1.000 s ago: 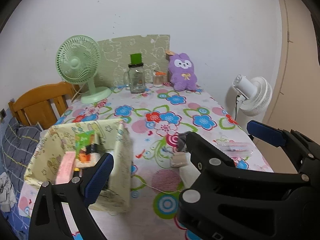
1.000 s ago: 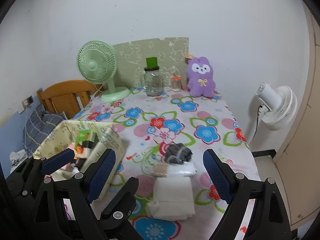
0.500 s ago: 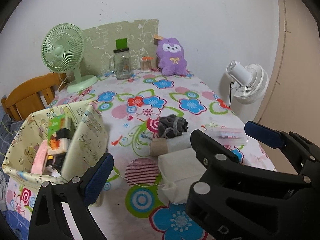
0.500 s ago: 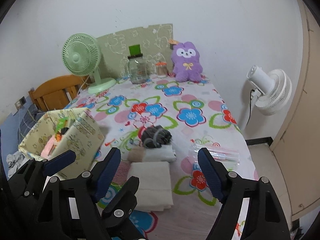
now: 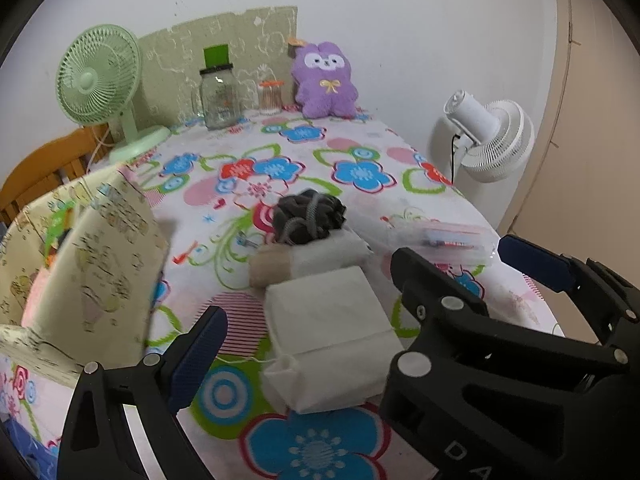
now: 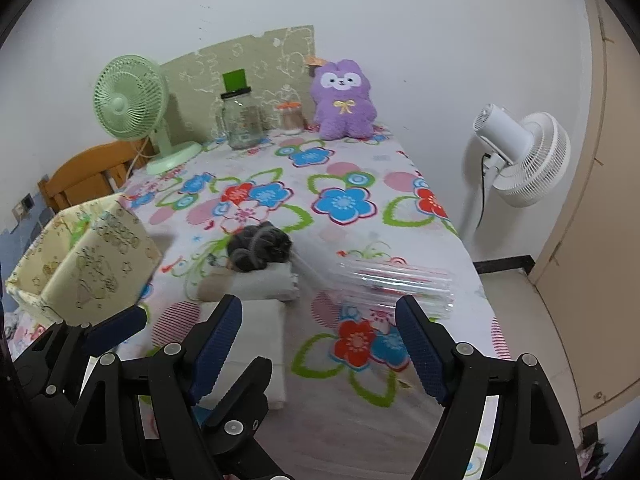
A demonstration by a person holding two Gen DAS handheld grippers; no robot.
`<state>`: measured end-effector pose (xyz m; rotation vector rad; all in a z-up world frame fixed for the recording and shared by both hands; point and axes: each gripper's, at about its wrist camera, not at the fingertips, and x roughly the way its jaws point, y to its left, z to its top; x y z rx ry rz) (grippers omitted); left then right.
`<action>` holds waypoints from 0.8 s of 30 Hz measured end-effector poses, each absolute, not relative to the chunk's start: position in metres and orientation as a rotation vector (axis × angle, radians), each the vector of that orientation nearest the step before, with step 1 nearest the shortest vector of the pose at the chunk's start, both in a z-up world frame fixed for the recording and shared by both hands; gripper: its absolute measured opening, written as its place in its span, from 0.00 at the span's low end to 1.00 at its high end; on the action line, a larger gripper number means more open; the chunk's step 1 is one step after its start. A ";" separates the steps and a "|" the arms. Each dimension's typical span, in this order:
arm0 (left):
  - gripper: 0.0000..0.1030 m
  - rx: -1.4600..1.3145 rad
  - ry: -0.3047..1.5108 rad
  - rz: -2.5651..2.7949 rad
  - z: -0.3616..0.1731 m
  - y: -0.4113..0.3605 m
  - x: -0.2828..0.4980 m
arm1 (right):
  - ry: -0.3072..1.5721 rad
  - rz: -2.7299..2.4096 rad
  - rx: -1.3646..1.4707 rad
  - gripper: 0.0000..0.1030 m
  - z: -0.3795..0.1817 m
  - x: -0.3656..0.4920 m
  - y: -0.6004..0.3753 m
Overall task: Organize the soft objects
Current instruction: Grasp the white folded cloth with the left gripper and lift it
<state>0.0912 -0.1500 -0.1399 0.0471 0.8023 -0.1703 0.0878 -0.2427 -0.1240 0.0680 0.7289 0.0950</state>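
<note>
A folded white cloth (image 5: 328, 328) lies on the flowered tablecloth (image 5: 360, 172) just ahead of both grippers. Behind it lie a rolled beige-and-white cloth (image 5: 312, 260) and a dark grey knitted bundle (image 5: 308, 216). My left gripper (image 5: 316, 332) hovers open over the near edge of the folded cloth; its right finger is hidden behind the right gripper's black finger. My right gripper (image 6: 320, 340) is open and holds nothing. The folded cloth (image 6: 260, 332) lies by its left pad. The left gripper's fingers overlap it on the left.
A yellow patterned fabric box (image 5: 100, 248) holding small items stands at the left. A clear plastic case (image 6: 396, 284) lies right of the cloths. A purple plush (image 6: 344, 100), glass jar (image 6: 240, 120) and green fan (image 6: 128, 100) line the far wall; a white fan (image 6: 520, 156) stands off the right edge.
Both grippers have come down and forward over the table, so the cloth pile now sits close under them. The right gripper's jaws have narrowed slightly.
</note>
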 end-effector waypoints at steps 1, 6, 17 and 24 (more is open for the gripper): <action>0.96 0.045 0.808 -0.170 -0.142 -0.152 0.093 | 0.733 0.091 0.066 0.79 -0.126 0.089 -0.245; 0.96 0.025 0.835 -0.162 -0.151 -0.160 0.099 | 0.752 0.075 0.057 0.79 -0.134 0.095 -0.254; 0.94 0.025 0.879 -0.105 -0.171 -0.172 0.104 | 0.806 0.058 0.044 0.80 -0.155 0.105 -0.269; 0.75 0.040 0.881 -0.114 -0.171 -0.175 0.104 | 0.821 0.066 0.050 0.80 -0.162 0.110 -0.271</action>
